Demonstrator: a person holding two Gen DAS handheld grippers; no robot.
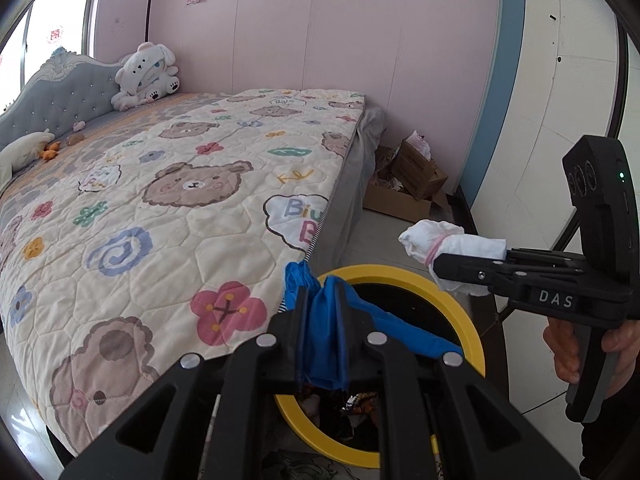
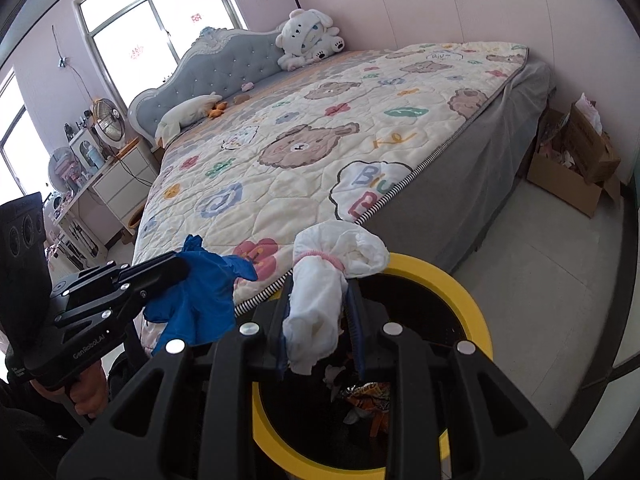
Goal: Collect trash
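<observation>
Blue and crumpled, a glove (image 1: 320, 320) is clamped between the jaws of the left gripper (image 1: 322, 322), its loose end trailing down across the yellow rim of a round trash bin (image 1: 472, 332). From the right wrist view the same glove (image 2: 200, 300) is seen hanging from that gripper (image 2: 176, 270) just in front of the bed's edge, with a hand (image 2: 90, 390) wrapped around the black handle below.

White cloth — a rolled bundle (image 2: 324, 300) cinched with a pink elastic band (image 2: 320, 258) — is held tight in the jaws of the right gripper (image 2: 320, 320), directly above the bin's dark opening (image 2: 476, 300). In the left wrist view this bundle (image 1: 448, 246) is shown sticking out of the right gripper (image 1: 460, 270) beyond the far side of the bin, and fingers of the right hand (image 1: 576, 348) are seen on the grip.

Scraps and a shiny orange wrapper (image 2: 366, 396) are visible at the bottom of the bin. The bin is set on the floor against the corner of a bed (image 1: 160, 208) covered by a cream quilt printed with bears and flowers. A white plush toy (image 1: 146, 74) is propped at the grey tufted headboard (image 2: 208, 68), and an open cardboard box (image 1: 408, 176) is seen on the floor by the pink wall.
</observation>
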